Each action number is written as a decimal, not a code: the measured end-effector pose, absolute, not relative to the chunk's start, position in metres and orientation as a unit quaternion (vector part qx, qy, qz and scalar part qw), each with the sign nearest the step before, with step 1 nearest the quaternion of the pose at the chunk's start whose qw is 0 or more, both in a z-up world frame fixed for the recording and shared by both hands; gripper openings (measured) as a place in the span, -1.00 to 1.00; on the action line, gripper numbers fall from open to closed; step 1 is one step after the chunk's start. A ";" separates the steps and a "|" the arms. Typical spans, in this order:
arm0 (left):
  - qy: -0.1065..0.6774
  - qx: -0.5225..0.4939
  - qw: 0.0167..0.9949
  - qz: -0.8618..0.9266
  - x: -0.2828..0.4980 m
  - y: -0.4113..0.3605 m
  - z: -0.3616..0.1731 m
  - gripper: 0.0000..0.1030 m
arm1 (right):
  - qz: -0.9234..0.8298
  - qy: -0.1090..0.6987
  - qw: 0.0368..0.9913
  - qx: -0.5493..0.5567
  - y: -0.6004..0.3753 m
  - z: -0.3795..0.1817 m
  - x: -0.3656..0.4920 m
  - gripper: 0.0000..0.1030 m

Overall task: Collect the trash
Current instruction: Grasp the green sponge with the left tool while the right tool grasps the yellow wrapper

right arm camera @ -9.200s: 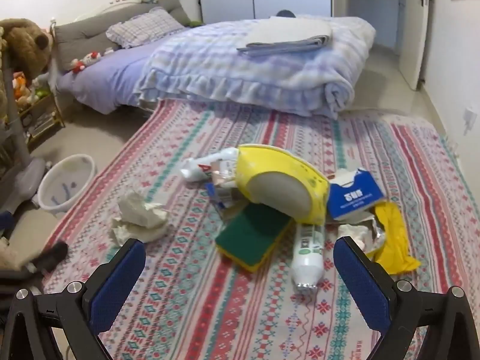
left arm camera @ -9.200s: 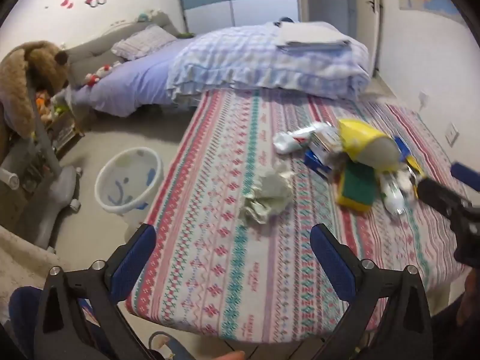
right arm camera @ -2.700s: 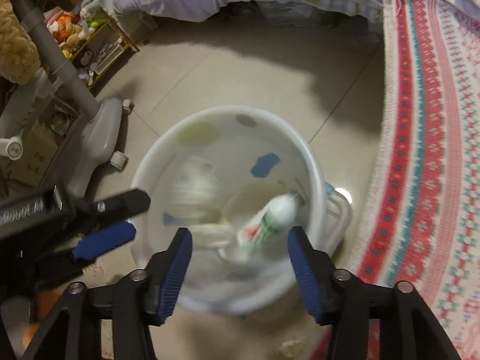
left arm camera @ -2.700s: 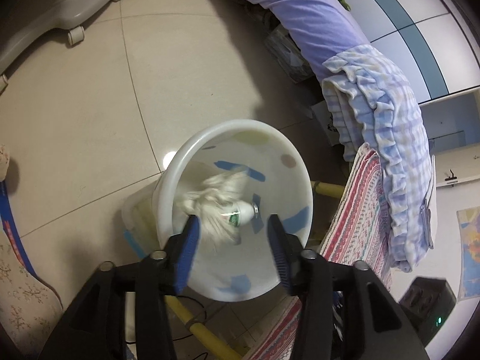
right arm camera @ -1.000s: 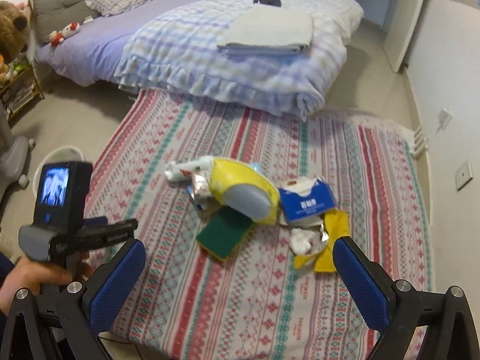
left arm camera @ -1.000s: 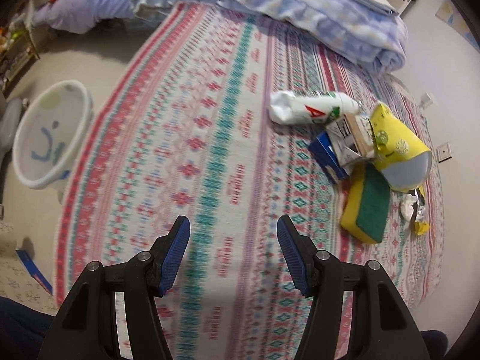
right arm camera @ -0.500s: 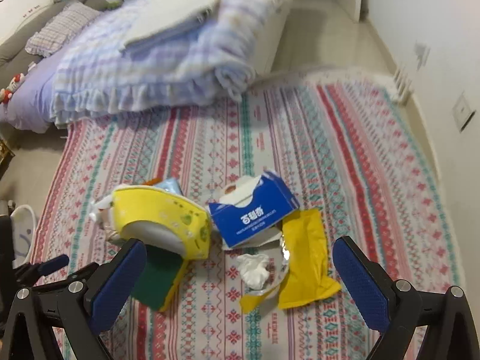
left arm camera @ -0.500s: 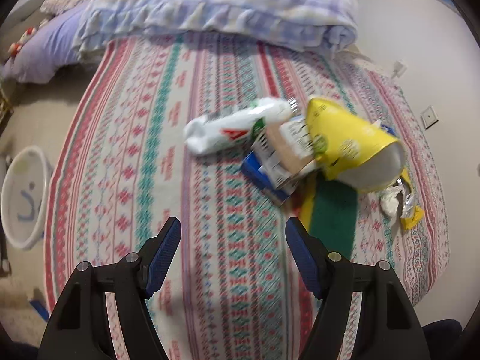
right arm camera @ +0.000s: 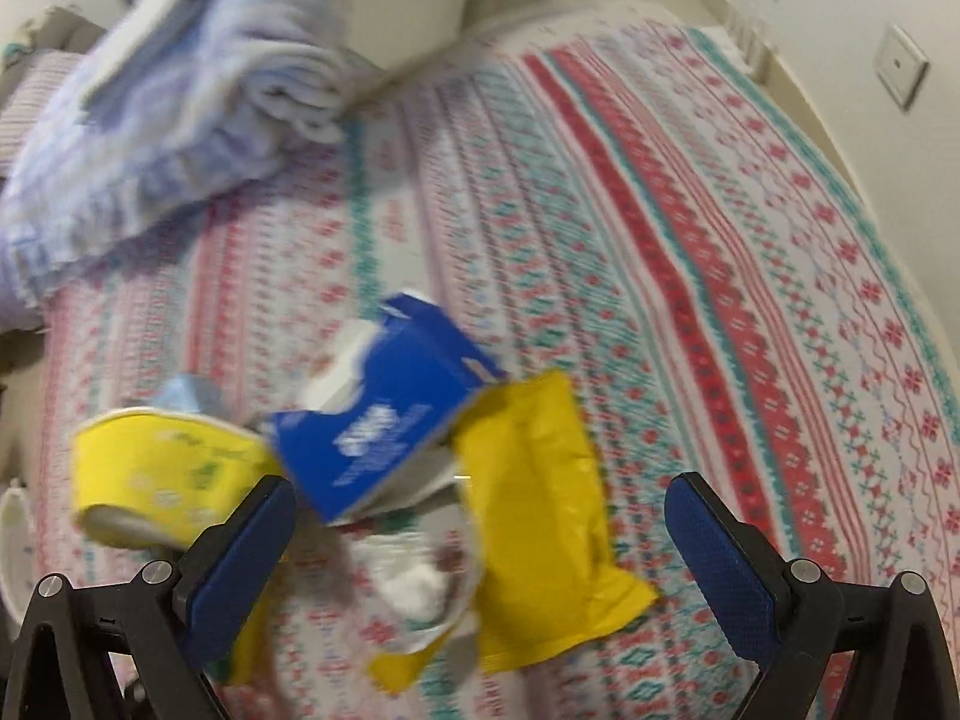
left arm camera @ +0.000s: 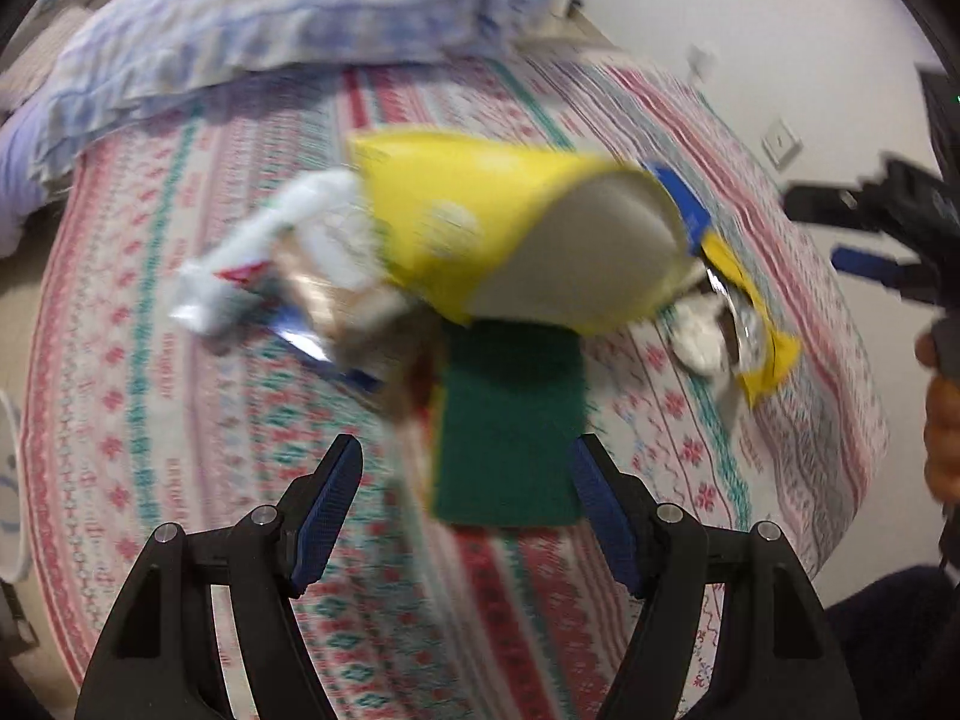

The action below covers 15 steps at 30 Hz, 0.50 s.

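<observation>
A: Two views logged. Left wrist first: our left gripper (left arm camera: 465,495) hovers with jaws spread wide and empty, just short of the green scouring pad (left arm camera: 510,426) on the patterned bedspread (left arm camera: 198,420). Behind the pad lie the yellow paper cup (left arm camera: 510,240) on its side and a white squeezed tube (left arm camera: 264,252).

B: We judge the pad light and springy; take it across its narrow sides. The cup would crush, so pinch its rim.

A: Right wrist view: our right gripper (right arm camera: 480,570) is also released, holding nothing, above the yellow wrapper (right arm camera: 540,516), the torn blue carton (right arm camera: 384,420) and a crumpled white tissue (right arm camera: 414,588).

B: We expect the wrapper to be slick and limp; grab a bunched fold. Motion blur hides finer detail.
</observation>
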<state>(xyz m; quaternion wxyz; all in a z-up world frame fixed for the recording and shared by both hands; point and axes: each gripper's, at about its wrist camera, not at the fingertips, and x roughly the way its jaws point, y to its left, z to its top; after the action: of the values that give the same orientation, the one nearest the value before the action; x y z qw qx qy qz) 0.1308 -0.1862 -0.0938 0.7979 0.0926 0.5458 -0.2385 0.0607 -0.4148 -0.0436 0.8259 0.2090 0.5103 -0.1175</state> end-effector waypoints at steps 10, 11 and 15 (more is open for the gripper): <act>0.553 0.054 0.793 -0.250 0.123 -0.171 -0.101 0.01 | -0.133 0.572 0.790 0.175 -0.419 -0.086 0.063 0.57; 0.555 0.048 0.790 -0.254 0.120 -0.167 -0.099 0.01 | -0.134 0.578 0.786 0.174 -0.420 -0.090 0.064 0.46; 0.563 0.027 0.779 -0.275 0.104 -0.153 -0.090 0.01 | -0.127 0.601 0.773 0.160 -0.413 -0.104 0.068 0.02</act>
<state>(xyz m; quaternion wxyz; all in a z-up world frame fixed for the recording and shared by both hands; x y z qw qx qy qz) 0.1036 -0.1525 -0.0899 0.7789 0.0270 0.5627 -0.2755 0.0684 -0.4131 -0.1040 0.7732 0.1595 0.6006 -0.1267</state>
